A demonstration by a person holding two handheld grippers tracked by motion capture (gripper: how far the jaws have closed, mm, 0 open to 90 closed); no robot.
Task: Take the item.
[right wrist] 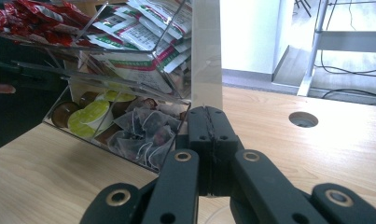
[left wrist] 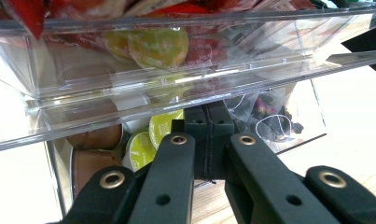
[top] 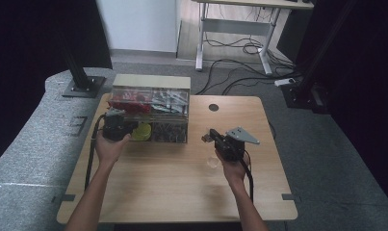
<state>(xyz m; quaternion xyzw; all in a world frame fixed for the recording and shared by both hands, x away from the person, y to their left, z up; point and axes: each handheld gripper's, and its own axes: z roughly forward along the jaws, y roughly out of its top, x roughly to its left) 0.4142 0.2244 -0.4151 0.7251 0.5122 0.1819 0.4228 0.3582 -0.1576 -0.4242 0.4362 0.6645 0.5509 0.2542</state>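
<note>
On the pale wood-grain table (top: 182,192) sits a clear acrylic organizer (top: 150,115), boxy with hard straight edges and glossy walls that catch a lot of glare. It's at the far left of the tabletop, and your left gripper (top: 115,126) is right up against its near left corner. Seen from the left gripper view, your jaws are clenched flat together with nothing between them, matte black plastic with brass-ringed screw holes, tips just at the organizer's lower front edge; I can't tell whether they actually touch it.

Top tier holds crinkly red packets (top: 129,102) on the left and flat white sachets with red and green print (right wrist: 143,35) on the right. Lower tier has round coffee pods, some with lime-green foil lids (left wrist: 158,130), some brown (left wrist: 94,137), and next to them see-through mesh tea bags (right wrist: 146,133) with dark stuff inside and thin strings.

Your right gripper (top: 212,137) is out over the bare table, well apart from the organizer's right side, pointing toward it. Its jaws are pressed closed too, empty. The grey three-cornered plate (top: 243,135) sits on top of it. A small clear round thing (top: 213,162) lies on the table just beside your right hand, too faint to identify. Round cable hole (top: 213,107) in the tabletop at the far side.
</note>
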